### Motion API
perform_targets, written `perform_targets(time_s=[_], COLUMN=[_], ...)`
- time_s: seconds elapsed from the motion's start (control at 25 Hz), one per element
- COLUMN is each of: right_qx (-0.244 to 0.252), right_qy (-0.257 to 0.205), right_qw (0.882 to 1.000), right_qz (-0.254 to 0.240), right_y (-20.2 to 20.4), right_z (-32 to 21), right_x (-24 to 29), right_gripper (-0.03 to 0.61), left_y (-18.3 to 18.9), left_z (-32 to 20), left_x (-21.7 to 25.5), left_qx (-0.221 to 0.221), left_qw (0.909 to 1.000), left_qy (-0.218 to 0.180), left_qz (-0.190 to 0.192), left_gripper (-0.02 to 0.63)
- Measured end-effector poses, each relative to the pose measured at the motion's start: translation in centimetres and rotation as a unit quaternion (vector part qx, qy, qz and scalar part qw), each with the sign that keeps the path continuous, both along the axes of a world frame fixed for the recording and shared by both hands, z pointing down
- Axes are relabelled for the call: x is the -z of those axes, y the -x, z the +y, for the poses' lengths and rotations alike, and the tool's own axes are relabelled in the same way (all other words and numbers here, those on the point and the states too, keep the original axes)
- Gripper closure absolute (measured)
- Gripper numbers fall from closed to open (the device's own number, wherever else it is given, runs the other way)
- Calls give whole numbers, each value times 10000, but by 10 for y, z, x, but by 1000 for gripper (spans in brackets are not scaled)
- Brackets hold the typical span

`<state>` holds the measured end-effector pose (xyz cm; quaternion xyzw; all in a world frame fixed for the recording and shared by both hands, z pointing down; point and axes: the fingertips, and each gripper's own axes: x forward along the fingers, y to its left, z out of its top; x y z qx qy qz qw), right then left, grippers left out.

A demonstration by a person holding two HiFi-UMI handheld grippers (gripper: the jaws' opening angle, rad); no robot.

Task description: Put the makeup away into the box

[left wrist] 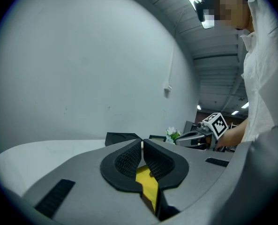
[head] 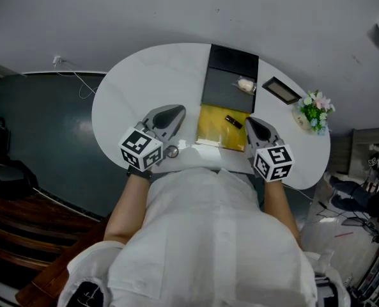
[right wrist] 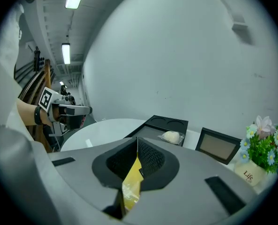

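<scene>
White round table (head: 144,85), open black box (head: 232,62) at far side, yellow packet (head: 218,130) just before it, small dark makeup stick (head: 233,121) lying on packet, left gripper (head: 176,112) clenched, right gripper (head: 249,121) clenched, tips flanking packet.

The person holds both grippers out in front of the chest, one in each hand, with bare forearms reaching forward from white sleeves. The left gripper (head: 175,112) points ahead and slightly toward the right one, nearly level; its jaws are pressed together, the ribbed pads meeting at the tips. The right gripper (head: 249,121) angles a little toward the left one and tilts somewhat downward, its jaws likewise closed tip to tip. The left forearm (head: 121,204) and right forearm (head: 280,203) run back on either side of the torso.
</scene>
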<state>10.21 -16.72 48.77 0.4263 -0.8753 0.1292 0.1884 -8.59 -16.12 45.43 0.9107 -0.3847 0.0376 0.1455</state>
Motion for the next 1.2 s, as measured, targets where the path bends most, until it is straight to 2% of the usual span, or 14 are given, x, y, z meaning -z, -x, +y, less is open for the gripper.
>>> perform_targets(time_s=[0.4,0.68,1.08,1.2], right_qx=[19,44,-77,-141], right_qy=[-196,-204,-134,-96], right_qw=[9996,9996,9997,9997], right_qz=[-214,-197,-177,-181], right_y=[1,1,-5,-9], right_z=[12,17,32,35], right_x=[13,11,8,5], right_gripper=[565,565,565,565], left_y=[6,12,23,24], left_z=[7,5,6,3], left_x=[4,-3,-52,-66], left_qx=[72,148,-83,-138], left_qw=[9999,9996,9908,9875], left_qy=[-49,10,523,698], left_qz=[-57,-259,-1249,-1406], left_gripper=[588,588,586,551])
